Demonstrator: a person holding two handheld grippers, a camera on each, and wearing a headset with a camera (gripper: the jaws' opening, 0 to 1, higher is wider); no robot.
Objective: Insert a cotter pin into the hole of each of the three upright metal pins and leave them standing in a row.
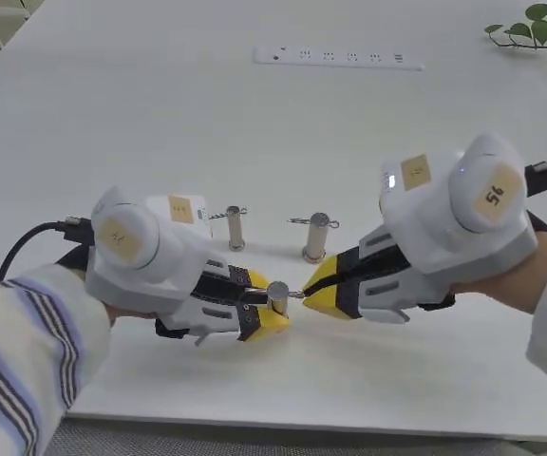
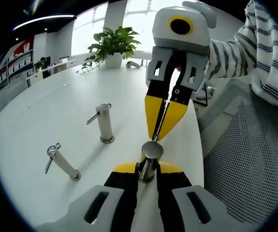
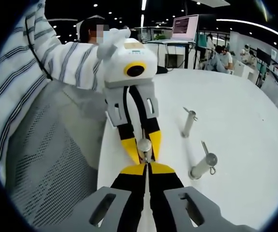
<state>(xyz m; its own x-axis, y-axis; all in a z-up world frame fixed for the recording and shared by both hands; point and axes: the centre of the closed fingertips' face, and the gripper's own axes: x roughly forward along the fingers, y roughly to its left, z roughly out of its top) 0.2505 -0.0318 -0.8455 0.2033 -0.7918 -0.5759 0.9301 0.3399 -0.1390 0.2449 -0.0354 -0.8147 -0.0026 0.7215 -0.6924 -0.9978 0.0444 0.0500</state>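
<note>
A striped sleeve (image 1: 17, 351) is nearest, at the near left. The white table (image 1: 160, 114) carries all the work. The left gripper (image 1: 266, 310) is closed around the lower part of the third metal pin (image 1: 277, 293) and holds it upright near the near edge. The right gripper (image 1: 317, 289) reaches in from the right. Its jaws are almost together and pinch a cotter pin (image 2: 157, 133), whose tip meets the head of this pin. Whether it is already in the hole, I cannot tell. Farther away stand the far left pin (image 1: 235, 228) and the far right pin (image 1: 317, 236), each with a cotter pin through it. In my judgement, the good way is to keep the metal pin steady, line the cotter pin up with the hole, and push slowly without tipping.
</note>
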